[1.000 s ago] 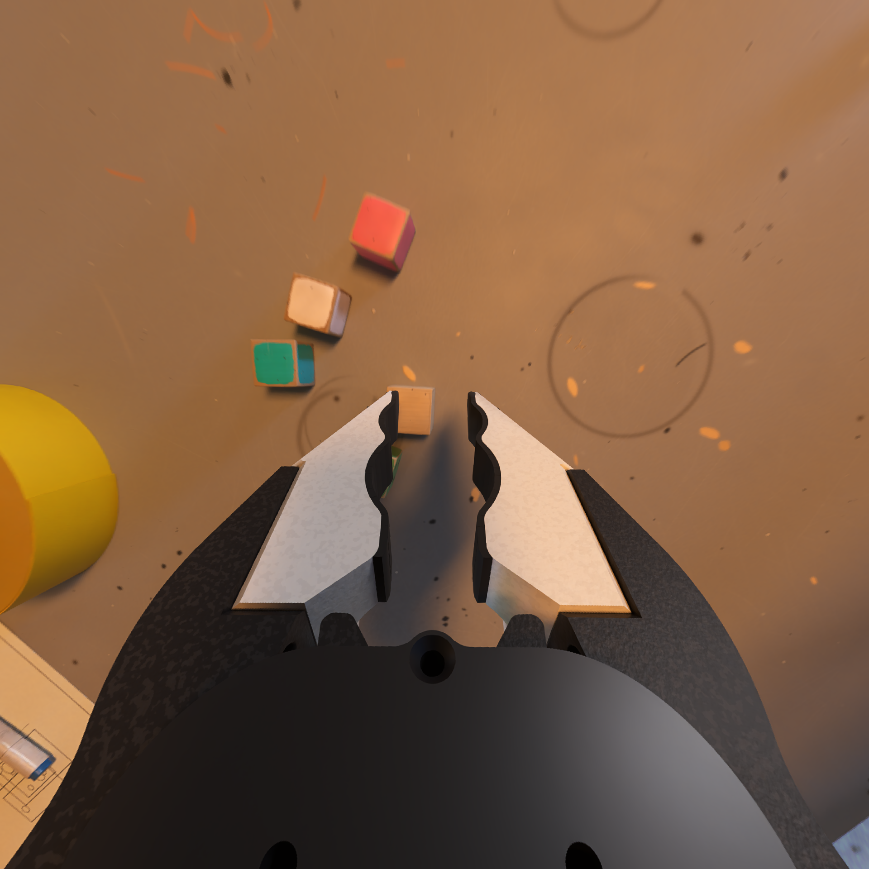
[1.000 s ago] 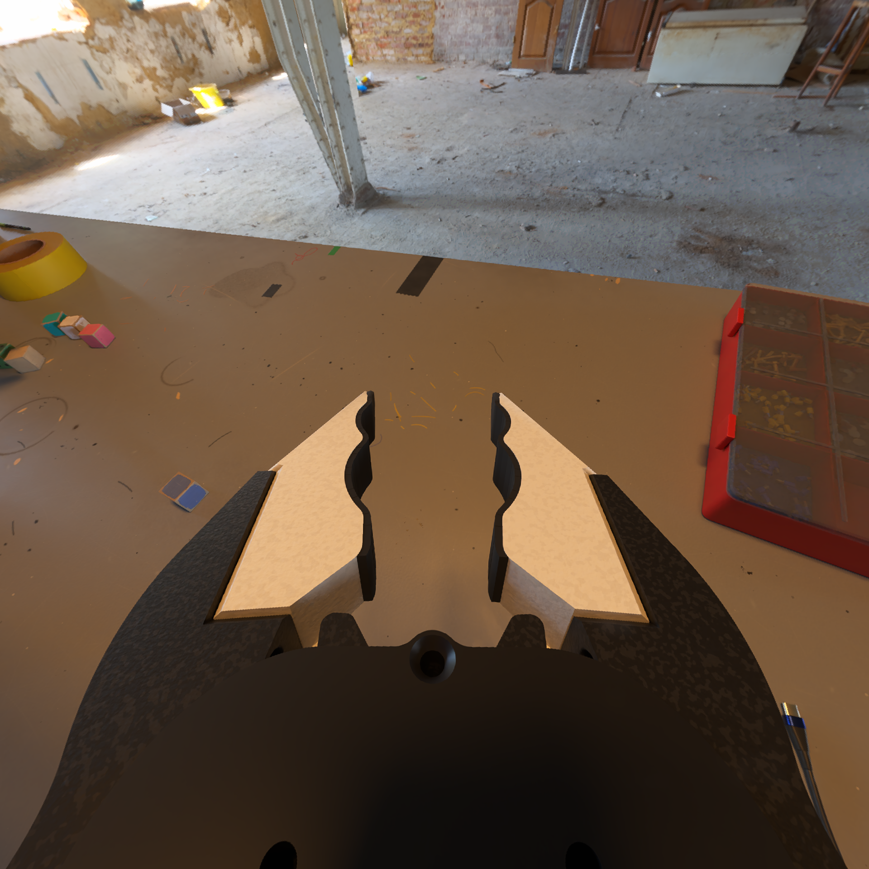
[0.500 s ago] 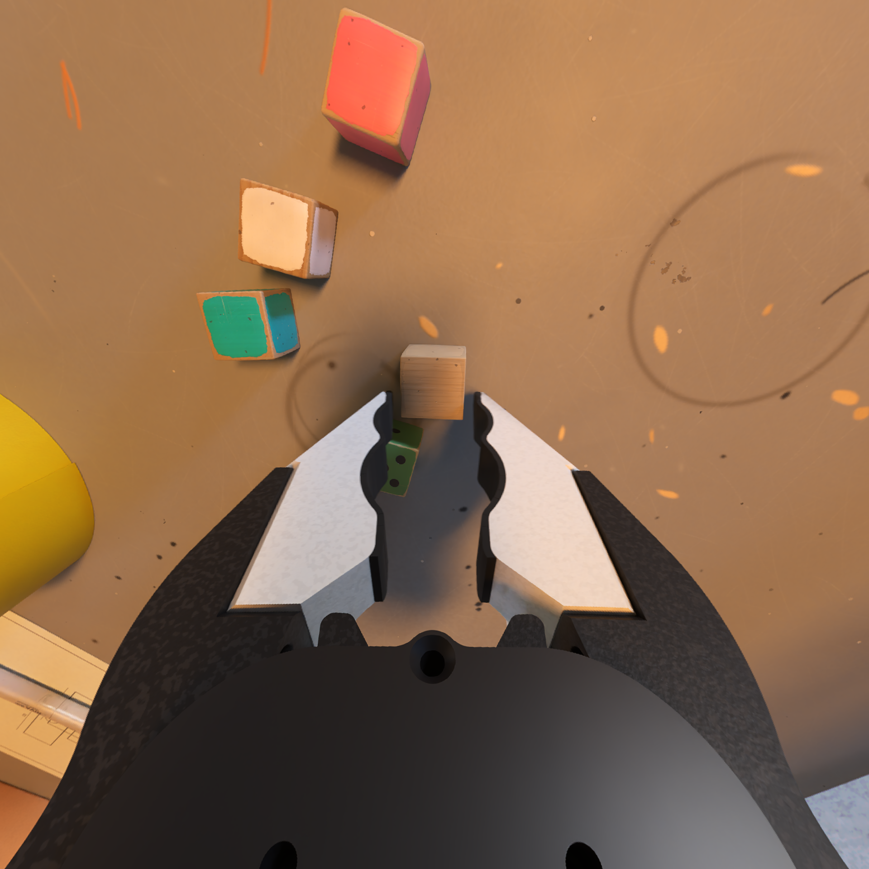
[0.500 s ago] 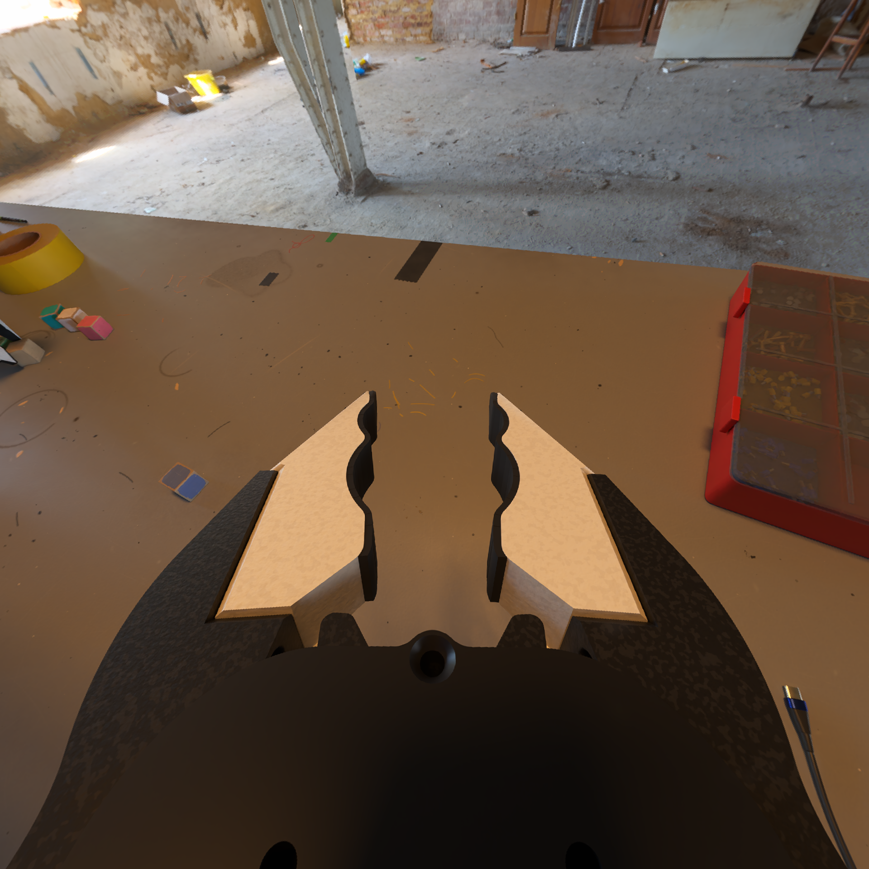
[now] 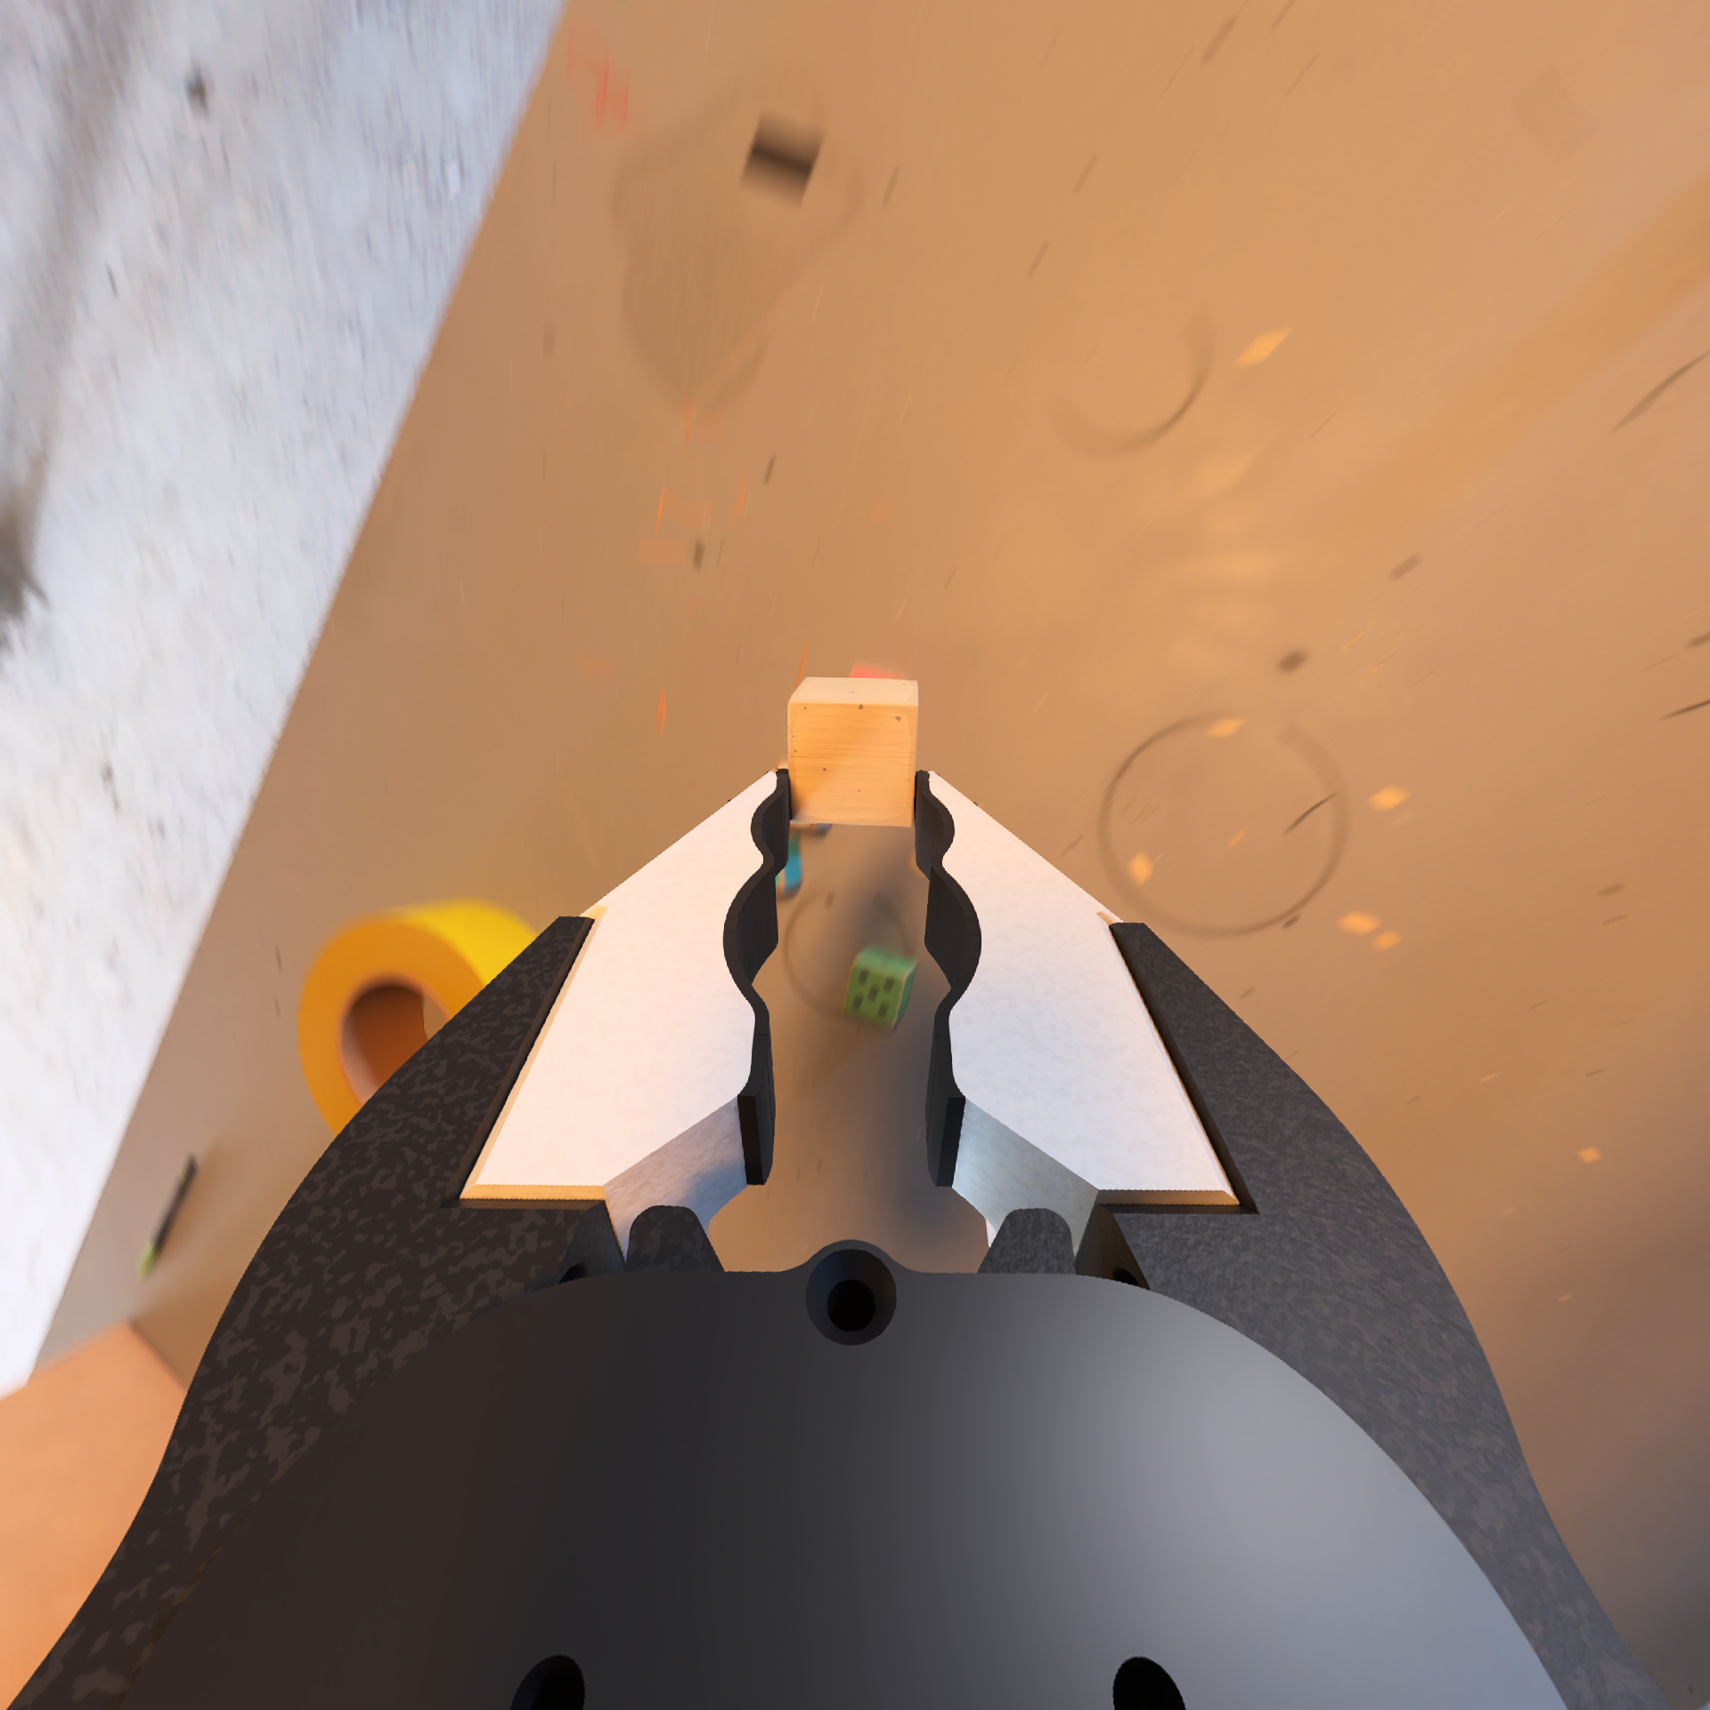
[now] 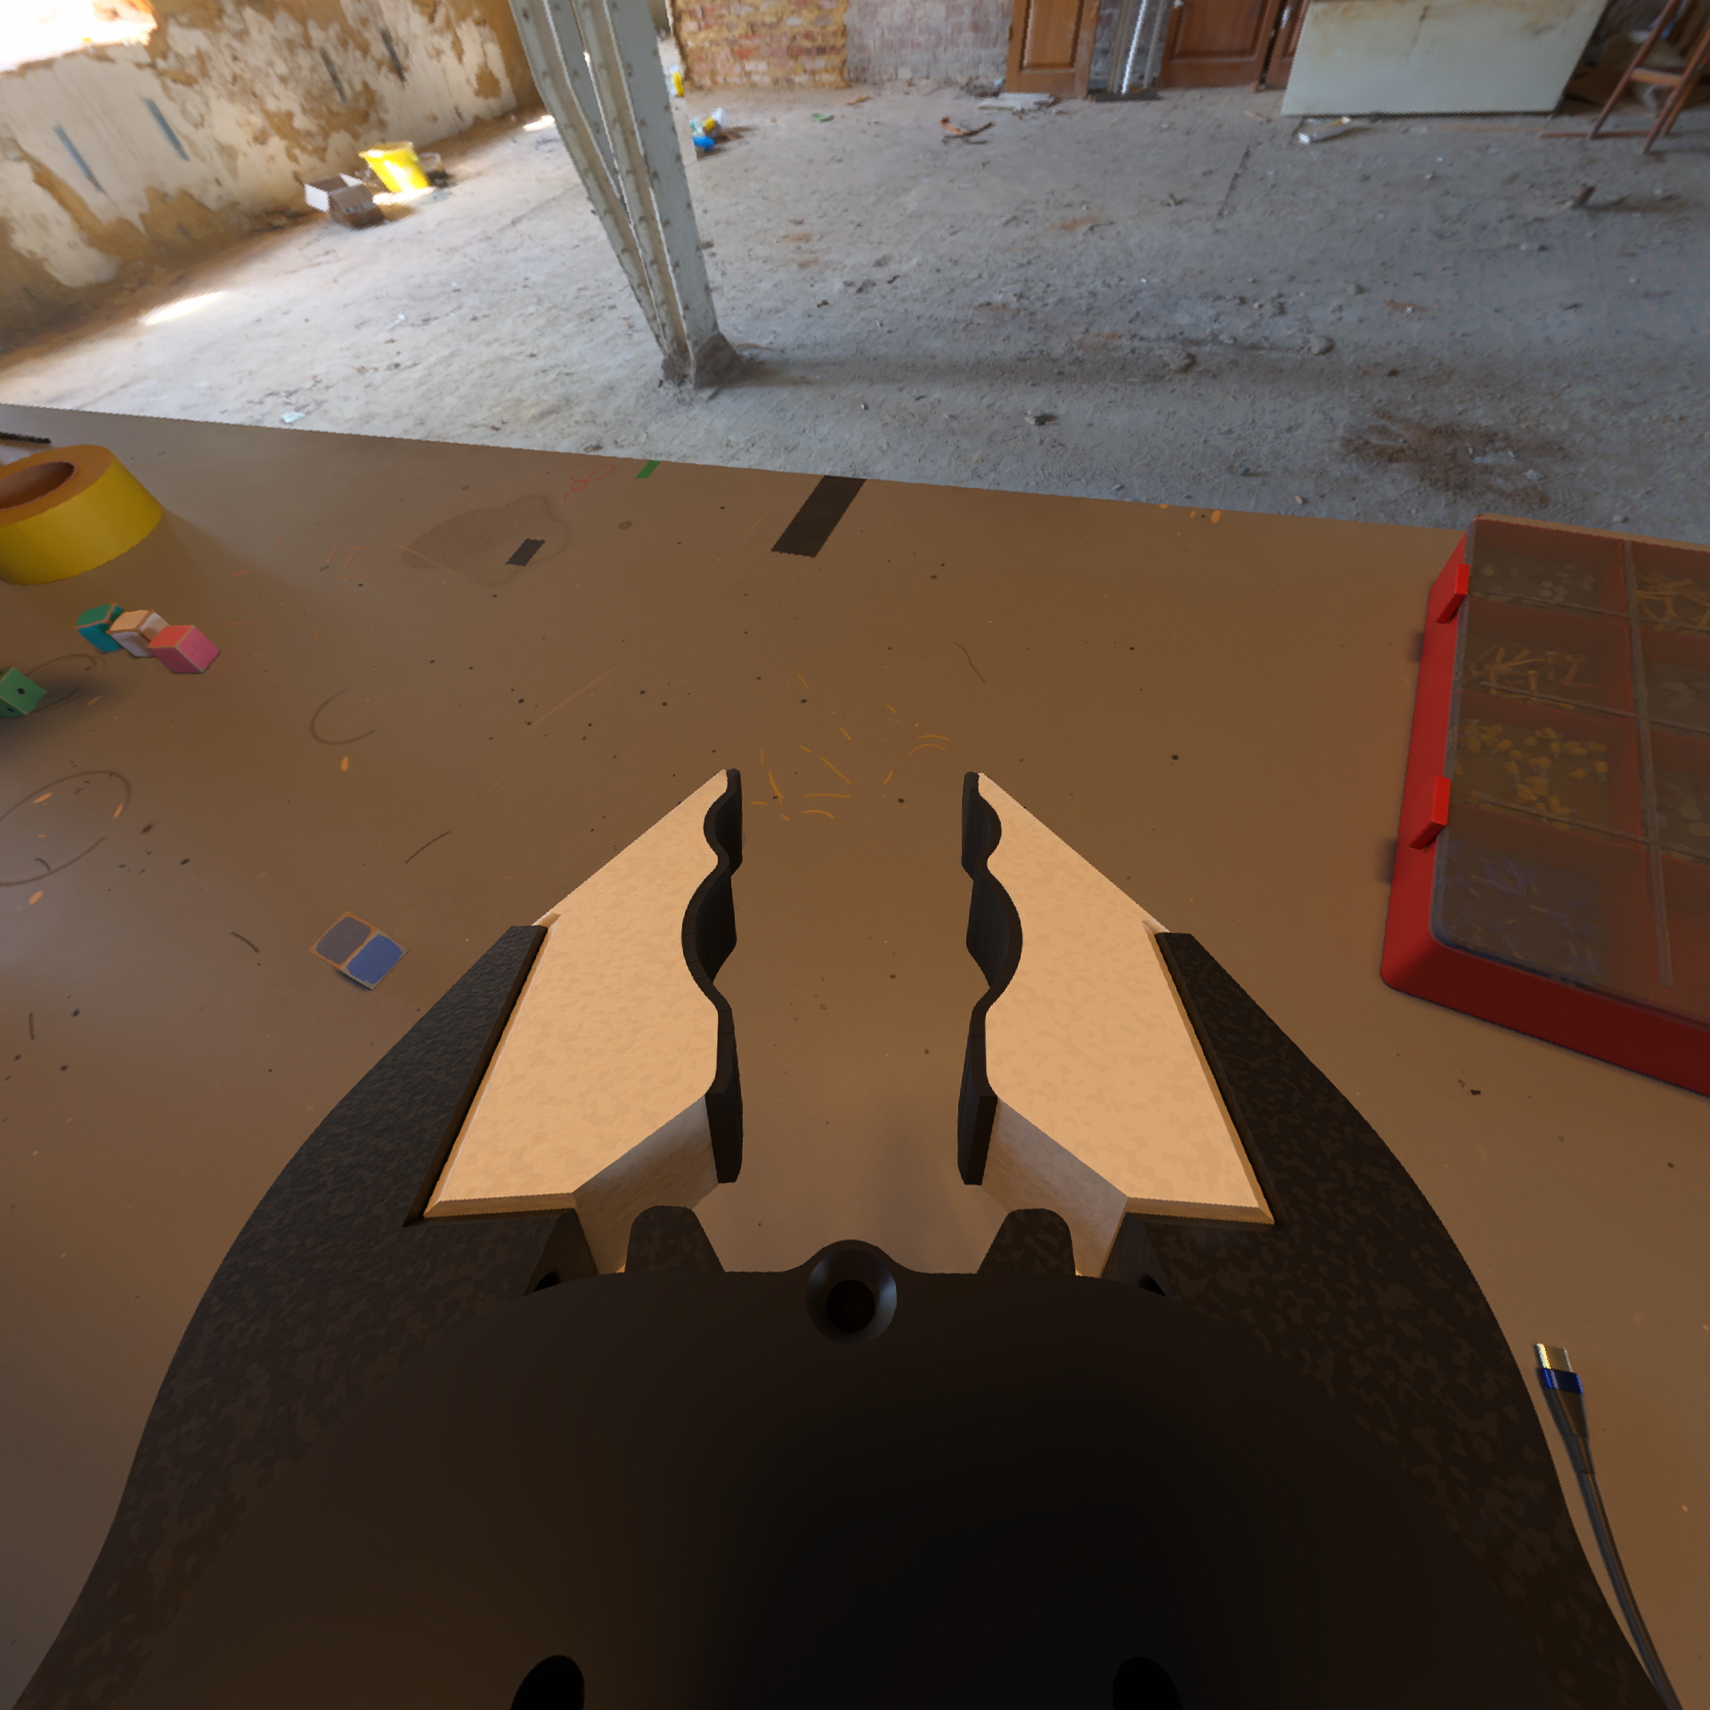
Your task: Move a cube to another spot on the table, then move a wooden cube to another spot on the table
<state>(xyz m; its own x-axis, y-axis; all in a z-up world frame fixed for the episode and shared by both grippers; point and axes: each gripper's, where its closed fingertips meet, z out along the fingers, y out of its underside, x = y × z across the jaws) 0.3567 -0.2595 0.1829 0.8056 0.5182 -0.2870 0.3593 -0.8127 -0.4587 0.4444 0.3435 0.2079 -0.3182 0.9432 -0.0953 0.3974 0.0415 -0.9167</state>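
My left gripper (image 5: 851,798) is shut on a plain wooden cube (image 5: 851,749), held between the fingertips above the table. A green die-like cube (image 5: 877,988) lies on the table below, seen between the fingers. The view is blurred with motion. My right gripper (image 6: 851,786) is open and empty, low over the middle of the table. In the right wrist view, a teal cube (image 6: 97,625), a pale cube (image 6: 139,632) and a red cube (image 6: 185,648) sit in a row at the far left, with the green cube (image 6: 18,691) near them.
A yellow tape roll (image 5: 398,999) (image 6: 74,514) stands near the table's edge (image 5: 407,481) at the left. A red compartment box (image 6: 1573,786) sits at the right. A blue swatch card (image 6: 359,950) and a cable (image 6: 1582,1462) lie on the table.
My left gripper has closed on the wooden cube and lifted it, tilting up so the table edge shows. The green cube stays on the table. The right gripper has barely moved.
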